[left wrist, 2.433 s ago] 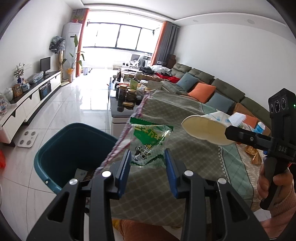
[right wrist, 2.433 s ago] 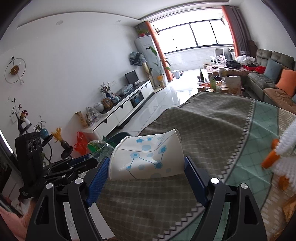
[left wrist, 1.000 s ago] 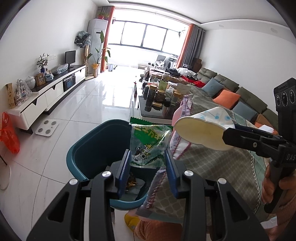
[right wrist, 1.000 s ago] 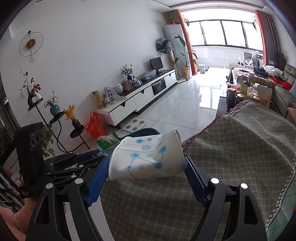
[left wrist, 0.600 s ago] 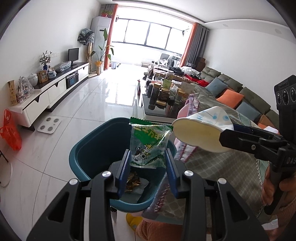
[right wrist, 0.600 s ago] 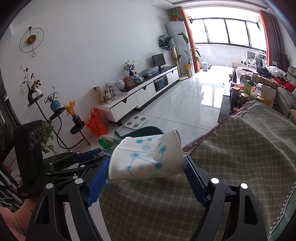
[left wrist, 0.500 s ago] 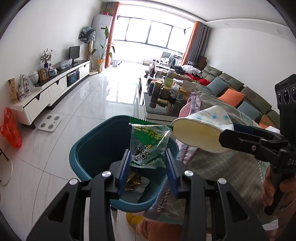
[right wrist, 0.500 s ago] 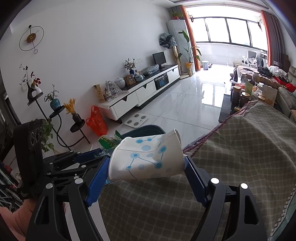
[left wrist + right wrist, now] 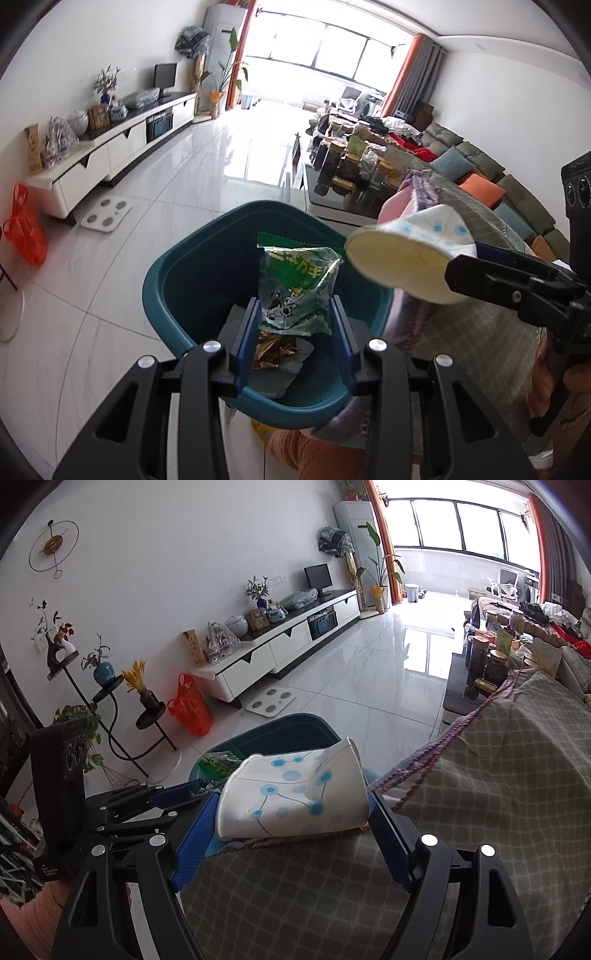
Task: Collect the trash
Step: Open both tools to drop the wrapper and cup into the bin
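My left gripper (image 9: 294,325) is shut on a green snack wrapper (image 9: 295,288) and holds it over the open teal bin (image 9: 173,258). The bin has gold foil and paper trash (image 9: 275,347) at its bottom. My right gripper (image 9: 291,823) is shut on a dented white paper cup with blue dots (image 9: 295,794), held on its side at the table's edge, beside the bin (image 9: 280,725). The cup (image 9: 406,258) also shows in the left wrist view, just right of the wrapper, over the bin's right rim. The wrapper's green edge (image 9: 216,762) shows left of the cup.
A table with a checked cloth (image 9: 480,794) lies right of the bin. A coffee table with several jars (image 9: 347,166) stands beyond. A TV cabinet (image 9: 122,144), a floor scale (image 9: 107,218), an orange bag (image 9: 26,229) and plant stands (image 9: 147,709) are at left. A sofa (image 9: 498,192) is at right.
Both grippers have moved left from above the table towards the bin. The wrapper now hangs over the bin's opening and the cup is at the bin's right rim. Both grips are unchanged.
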The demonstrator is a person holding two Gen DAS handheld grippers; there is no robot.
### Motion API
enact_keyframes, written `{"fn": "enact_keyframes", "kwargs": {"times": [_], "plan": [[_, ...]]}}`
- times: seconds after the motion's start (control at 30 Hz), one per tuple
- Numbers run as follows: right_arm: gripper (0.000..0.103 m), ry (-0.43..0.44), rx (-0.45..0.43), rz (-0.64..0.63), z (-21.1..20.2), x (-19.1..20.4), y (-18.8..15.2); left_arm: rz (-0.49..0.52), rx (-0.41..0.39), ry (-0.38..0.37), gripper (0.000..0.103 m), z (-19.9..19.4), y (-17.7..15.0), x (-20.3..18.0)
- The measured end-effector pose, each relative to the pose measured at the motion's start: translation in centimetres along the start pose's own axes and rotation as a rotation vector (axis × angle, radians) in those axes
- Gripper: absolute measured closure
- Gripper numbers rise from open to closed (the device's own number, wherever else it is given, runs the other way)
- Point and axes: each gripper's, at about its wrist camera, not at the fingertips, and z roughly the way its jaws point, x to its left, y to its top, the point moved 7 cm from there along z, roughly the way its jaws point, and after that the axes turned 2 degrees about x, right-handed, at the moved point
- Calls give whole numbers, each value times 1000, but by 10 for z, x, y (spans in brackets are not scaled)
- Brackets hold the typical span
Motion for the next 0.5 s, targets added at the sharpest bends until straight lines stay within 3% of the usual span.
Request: {"fn": "enact_keyframes", "kwargs": {"times": [0.33,0.5], "plan": [[21,42,66,63,26,-6,2,-77,51,-3,58,24,-12,19],[20,61,56,93,22,-8,3,-102,51,-3,55,25,-13,27]]}}
